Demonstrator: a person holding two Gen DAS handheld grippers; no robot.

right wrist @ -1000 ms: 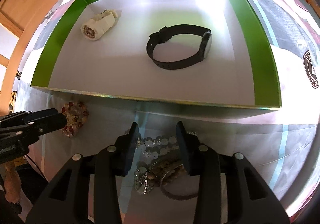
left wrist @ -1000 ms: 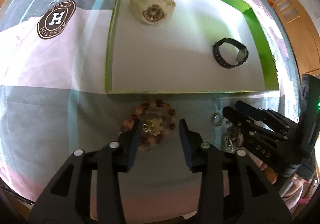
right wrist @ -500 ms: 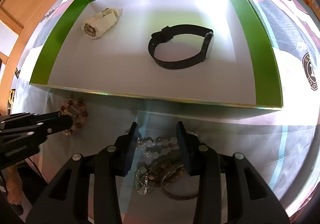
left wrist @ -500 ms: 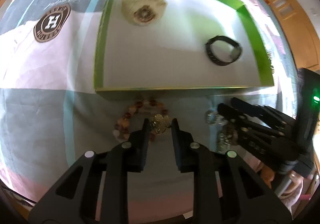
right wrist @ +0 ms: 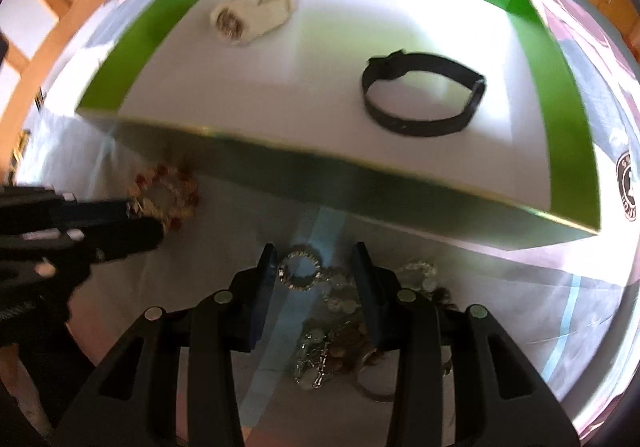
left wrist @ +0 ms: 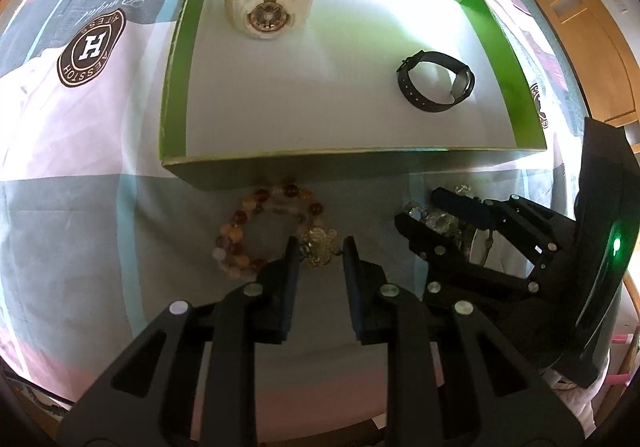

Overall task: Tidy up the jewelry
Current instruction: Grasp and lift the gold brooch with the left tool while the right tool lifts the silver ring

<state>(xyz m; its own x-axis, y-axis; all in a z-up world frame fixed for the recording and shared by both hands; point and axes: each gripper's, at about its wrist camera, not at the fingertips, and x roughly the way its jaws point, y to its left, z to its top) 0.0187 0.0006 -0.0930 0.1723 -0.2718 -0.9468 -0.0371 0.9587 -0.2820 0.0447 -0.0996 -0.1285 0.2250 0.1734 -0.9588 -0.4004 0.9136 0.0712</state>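
Left gripper (left wrist: 318,247) has just been closing; its jaws pinch the gold charm of the amber bead bracelet (left wrist: 256,231), just outside the green box's near wall (left wrist: 320,167). Right gripper (right wrist: 316,267) spread, straddling a jewelry pile (right wrist: 340,327). Box floor mostly bare between cream watch (left wrist: 266,9) and black watch (left wrist: 438,81).

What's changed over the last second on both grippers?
The left gripper narrowed its jaws around the gold charm of the amber bead bracelet. The right gripper slid sideways over the jewelry pile, still part open. Both watches unmoved in the green box.
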